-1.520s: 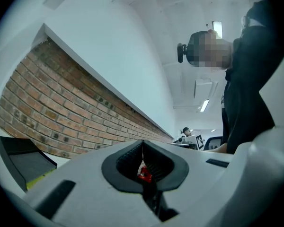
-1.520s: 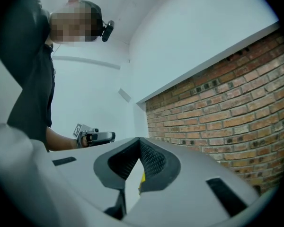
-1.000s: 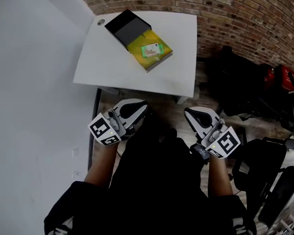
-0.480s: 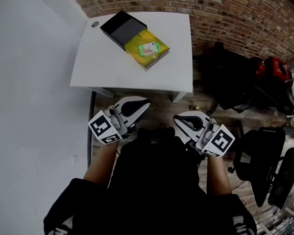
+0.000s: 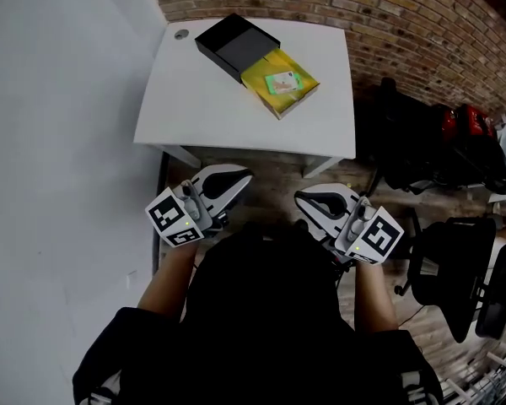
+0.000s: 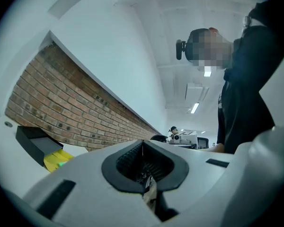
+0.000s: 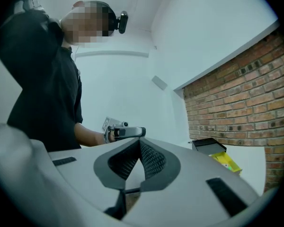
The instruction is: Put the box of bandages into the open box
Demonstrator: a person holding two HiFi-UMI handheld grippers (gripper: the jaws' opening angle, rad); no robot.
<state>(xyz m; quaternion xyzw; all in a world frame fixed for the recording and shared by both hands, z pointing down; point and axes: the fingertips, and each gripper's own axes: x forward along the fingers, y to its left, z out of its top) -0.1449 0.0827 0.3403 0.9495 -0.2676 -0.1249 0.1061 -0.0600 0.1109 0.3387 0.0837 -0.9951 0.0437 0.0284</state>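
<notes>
On the white table (image 5: 202, 108) lies a black open box (image 5: 236, 45) with a flat yellow box (image 5: 282, 81) against its near right side. The yellow box carries a green and white label. Both show small in the left gripper view, black box (image 6: 35, 141) and yellow box (image 6: 56, 159), and in the right gripper view, black box (image 7: 206, 144) and yellow box (image 7: 225, 161). My left gripper (image 5: 240, 175) and right gripper (image 5: 308, 199) hang below the table's near edge, well short of the boxes. Each has its jaws together with nothing between them.
A brick wall (image 5: 422, 15) runs behind and right of the table. Black chairs and bags (image 5: 455, 260) and a red item (image 5: 472, 125) crowd the floor at right. A white wall (image 5: 59, 142) stands close on the left. The left gripper (image 7: 125, 132) shows in the right gripper view.
The view has swung, so the table and boxes sit further right in the picture. The right gripper has drawn a little toward the left one. Both stay shut and empty.
</notes>
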